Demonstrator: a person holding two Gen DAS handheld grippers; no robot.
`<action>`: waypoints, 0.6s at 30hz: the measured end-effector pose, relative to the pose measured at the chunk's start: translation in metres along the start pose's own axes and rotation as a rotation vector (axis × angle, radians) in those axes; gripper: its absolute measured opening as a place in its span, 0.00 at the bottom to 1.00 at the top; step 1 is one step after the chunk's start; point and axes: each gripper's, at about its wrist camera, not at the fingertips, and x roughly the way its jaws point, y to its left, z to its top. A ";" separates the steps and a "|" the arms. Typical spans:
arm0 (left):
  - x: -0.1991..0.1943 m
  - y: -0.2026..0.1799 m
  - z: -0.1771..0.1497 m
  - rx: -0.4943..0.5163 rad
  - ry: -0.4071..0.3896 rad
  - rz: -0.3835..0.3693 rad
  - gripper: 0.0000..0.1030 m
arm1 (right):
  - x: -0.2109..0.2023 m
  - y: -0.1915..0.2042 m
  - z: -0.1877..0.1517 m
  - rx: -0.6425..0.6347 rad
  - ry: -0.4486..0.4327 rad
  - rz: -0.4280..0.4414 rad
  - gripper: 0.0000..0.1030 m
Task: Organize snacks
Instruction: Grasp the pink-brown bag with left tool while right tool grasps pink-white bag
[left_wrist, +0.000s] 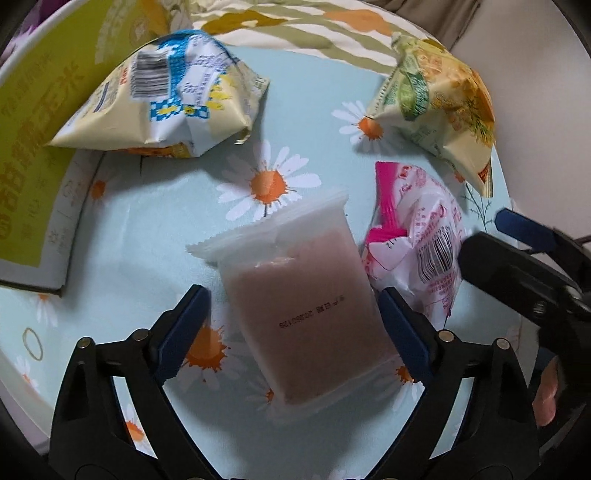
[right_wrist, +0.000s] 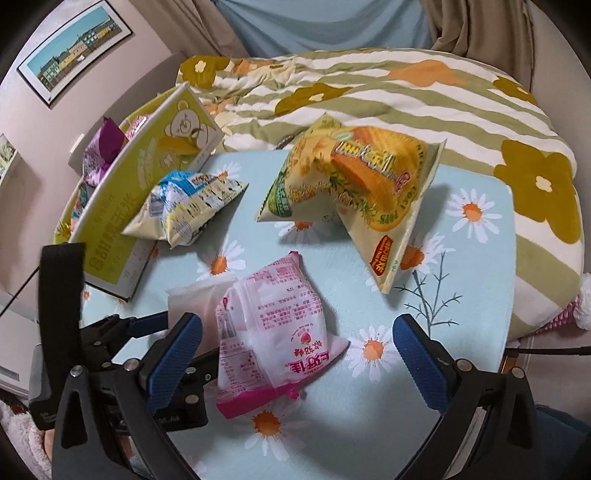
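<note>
While partly legible, date-stamped translucent packet (left_wrist: 306, 306)

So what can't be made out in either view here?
- Contents of the green box: right wrist view, its wall hides them; left wrist view, the frame edge cuts it.
- Frosted packet: right wrist view, mostly behind the pink packet.
- Small print on the pink packet: blurred.

Left gripper (left_wrist: 291, 317) wide-jawed, pointing down; right gripper (right_wrist: 297, 350) likewise
</note>
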 end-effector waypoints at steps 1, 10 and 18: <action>-0.001 -0.002 -0.001 0.007 -0.004 -0.002 0.86 | 0.003 0.001 0.000 -0.012 0.007 -0.002 1.00; -0.014 0.000 -0.013 0.077 -0.007 0.043 0.63 | 0.020 0.013 0.000 -0.121 0.049 -0.002 0.93; -0.014 0.012 -0.012 0.098 -0.005 0.026 0.62 | 0.034 0.023 -0.007 -0.212 0.080 0.012 0.85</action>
